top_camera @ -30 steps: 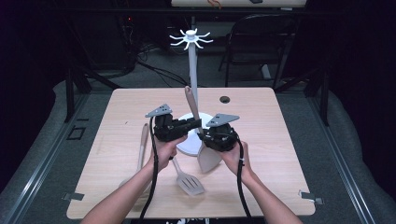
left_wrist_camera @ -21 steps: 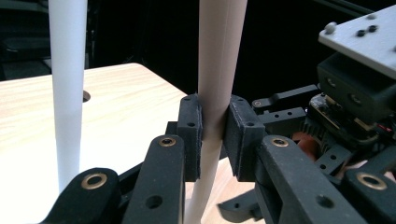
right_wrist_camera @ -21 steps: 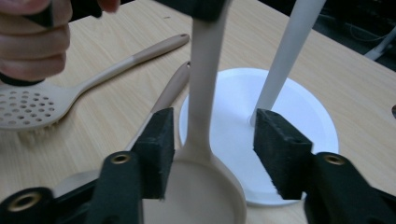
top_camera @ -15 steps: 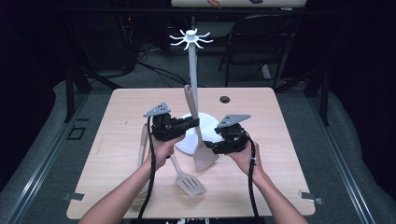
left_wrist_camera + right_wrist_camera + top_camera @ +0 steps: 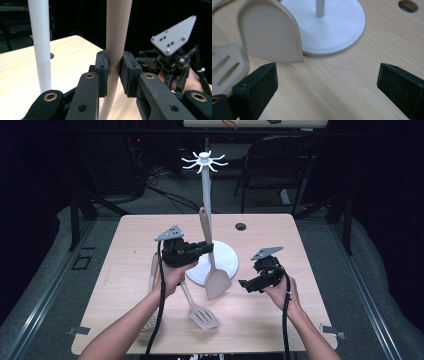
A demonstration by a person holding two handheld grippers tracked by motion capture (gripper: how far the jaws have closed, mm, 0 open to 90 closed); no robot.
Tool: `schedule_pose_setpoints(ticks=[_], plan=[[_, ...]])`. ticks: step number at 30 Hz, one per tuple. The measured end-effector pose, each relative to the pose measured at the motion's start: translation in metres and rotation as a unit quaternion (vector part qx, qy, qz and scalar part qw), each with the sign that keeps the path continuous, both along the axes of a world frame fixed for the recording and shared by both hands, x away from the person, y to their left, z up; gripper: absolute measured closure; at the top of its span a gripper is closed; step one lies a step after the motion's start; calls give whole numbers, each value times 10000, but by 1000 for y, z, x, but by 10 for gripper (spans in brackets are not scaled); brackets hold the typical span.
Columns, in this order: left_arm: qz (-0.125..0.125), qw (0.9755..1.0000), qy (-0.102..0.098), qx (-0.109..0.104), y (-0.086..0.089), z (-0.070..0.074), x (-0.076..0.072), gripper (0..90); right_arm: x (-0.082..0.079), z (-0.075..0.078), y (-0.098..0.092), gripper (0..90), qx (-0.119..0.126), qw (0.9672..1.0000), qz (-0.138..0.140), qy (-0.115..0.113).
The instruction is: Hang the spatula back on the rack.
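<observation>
A beige solid spatula (image 5: 218,282) stands nearly upright, blade down beside the white hook stand's base (image 5: 227,260). My left gripper (image 5: 210,249) is shut on its handle (image 5: 117,37), the pads pressing both sides midway up. My right gripper (image 5: 242,284) hovers low over the table to the right of the blade. Its jaws have just been opening and now stand wide apart with nothing between them (image 5: 327,85). The blade (image 5: 269,32) lies ahead and to the left of them in the right gripper view.
A slotted spatula (image 5: 202,315) lies flat near the front of the table, and another beige utensil (image 5: 152,275) lies under my left forearm. The stand's pole (image 5: 40,45) rises to a ring of hooks (image 5: 205,161). A round hole (image 5: 241,226) sits in the tabletop behind.
The right gripper has let go of the spatula's blade, opened wide and moved away to the right. The left gripper keeps its hold and has stayed in place.
</observation>
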State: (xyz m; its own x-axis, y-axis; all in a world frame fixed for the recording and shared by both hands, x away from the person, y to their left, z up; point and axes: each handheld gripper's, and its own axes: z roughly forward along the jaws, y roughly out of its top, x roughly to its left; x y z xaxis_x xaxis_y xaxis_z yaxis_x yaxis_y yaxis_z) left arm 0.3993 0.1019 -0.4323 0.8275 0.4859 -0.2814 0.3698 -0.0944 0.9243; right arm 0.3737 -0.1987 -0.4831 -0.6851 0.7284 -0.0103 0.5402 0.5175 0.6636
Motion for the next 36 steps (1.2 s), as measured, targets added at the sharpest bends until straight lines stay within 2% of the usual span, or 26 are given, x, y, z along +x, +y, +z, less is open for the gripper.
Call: schedule_pose_setpoints(ticks=[3,5,9,15,26,36], plan=[[0,10000,4,41,-2,6,3,775,-5,-10,-13,0,-136,9998,-113,113],[-8,9999,-50,106,-3,10,4,775,-8,-11,-17,0,-220,9995,-136,167],[-52,9998,-141,147,-5,20,8,776,-7,-12,-24,0,-224,9994,-244,138],[-119,9996,-212,119,-10,30,14,776,-6,-9,-22,0,-222,9994,-233,139],[-211,9992,-290,157,-15,38,24,775,-6,-7,-26,0,-181,9994,-285,111],[-262,9988,-381,167,-17,46,28,775,-4,-8,-27,0,-299,9990,-310,100]])
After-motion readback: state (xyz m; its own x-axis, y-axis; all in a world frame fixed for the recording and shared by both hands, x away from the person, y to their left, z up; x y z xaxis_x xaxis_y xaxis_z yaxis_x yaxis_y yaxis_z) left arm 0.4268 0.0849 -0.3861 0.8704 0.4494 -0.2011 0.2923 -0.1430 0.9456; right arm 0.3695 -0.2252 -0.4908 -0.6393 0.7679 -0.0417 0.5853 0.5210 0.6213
